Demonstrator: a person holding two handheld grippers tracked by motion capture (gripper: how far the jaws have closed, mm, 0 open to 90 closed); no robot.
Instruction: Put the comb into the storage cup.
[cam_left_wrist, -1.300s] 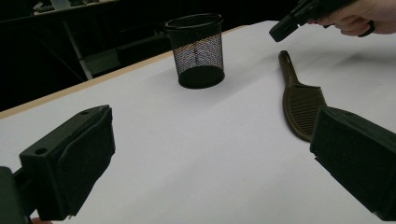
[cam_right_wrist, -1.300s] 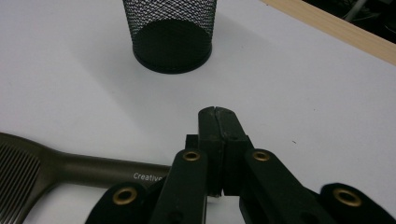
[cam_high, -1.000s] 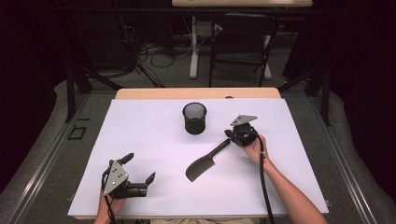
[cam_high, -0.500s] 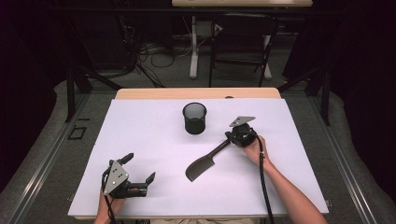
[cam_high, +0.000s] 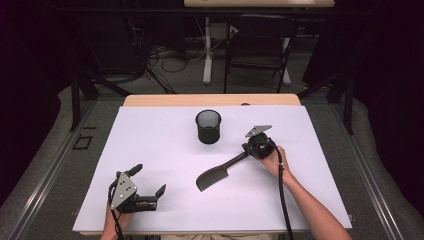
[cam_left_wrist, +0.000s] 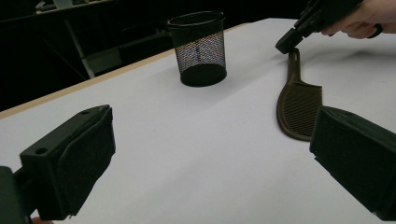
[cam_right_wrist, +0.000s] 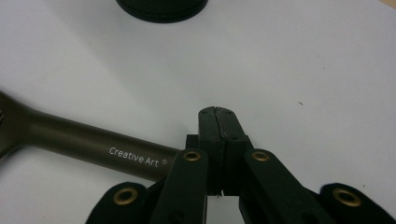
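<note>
you're keeping the left gripper (cam_high: 148, 188) resting at the lower left of the high view, jaws spread wide. your right gripper (cam_high: 247, 149), right of centre, is clamping the handle end of the dark comb (cam_high: 215, 175), which is lying flat below the mesh cup (cam_high: 208, 126).

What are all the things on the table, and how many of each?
Cup: one, black mesh, upright at the table's far middle.
Comb: one, dark brown, lying flat right of the middle, handle toward the right gripper; the handle reads "Creative Art".
Table: one, white top with a wooden far edge.
Chair: one, dark, on the floor beyond the table.
Left gripper: one, black, near left, fingers wide apart, holding nothing.
Right gripper: one, black, at the comb's handle end, fingers pressed together; whether they pinch the handle, I cannot tell.
Hands: two, one on each gripper.
</note>
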